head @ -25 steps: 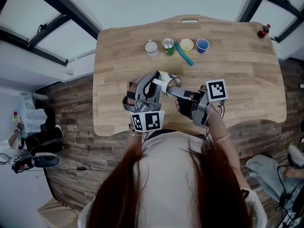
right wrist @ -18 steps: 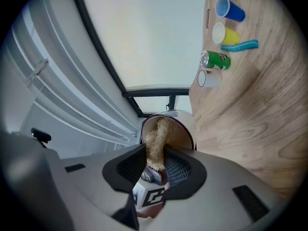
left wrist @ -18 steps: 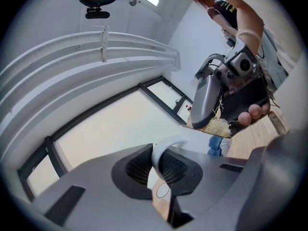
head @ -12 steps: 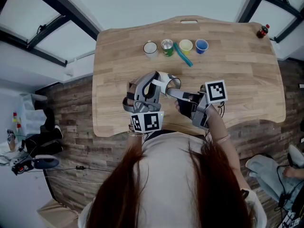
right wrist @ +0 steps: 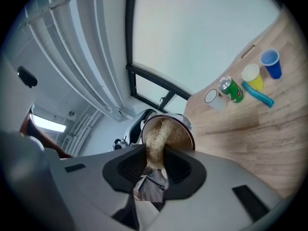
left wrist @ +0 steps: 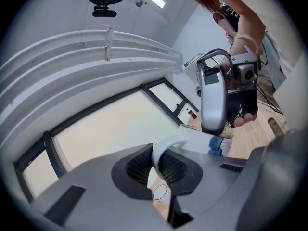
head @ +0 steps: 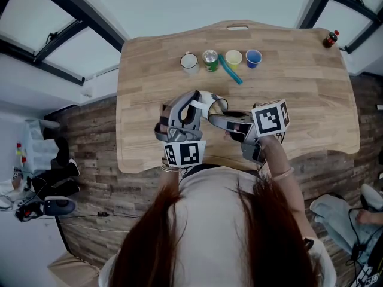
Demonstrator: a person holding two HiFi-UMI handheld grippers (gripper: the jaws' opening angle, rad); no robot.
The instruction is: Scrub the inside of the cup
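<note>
A white cup (head: 214, 103) is held above the wooden table (head: 299, 94), tipped on its side with its mouth toward my right gripper. My left gripper (head: 197, 107) is shut on the cup's handle (left wrist: 165, 147). My right gripper (head: 220, 118) is shut on a tan fibrous scrubber (right wrist: 158, 141). The scrubber's end sits inside the cup's mouth (right wrist: 186, 134). In the left gripper view the right gripper (left wrist: 214, 100) stands just beyond the cup's rim, with a blue and tan bit of the scrubber (left wrist: 217, 143) beneath it. The cup's bottom is hidden.
Along the table's far side stand a white cup (head: 190, 61), a green can (head: 210, 58), a yellow cup (head: 234, 57) and a blue cup (head: 254, 57), with a teal tool (head: 231, 69) lying among them. A small red bottle (head: 331, 39) stands at the far right corner.
My right gripper has rolled and shifted slightly toward the cup, its marker cube now tilted. The left gripper and the cup have stayed where they were.
</note>
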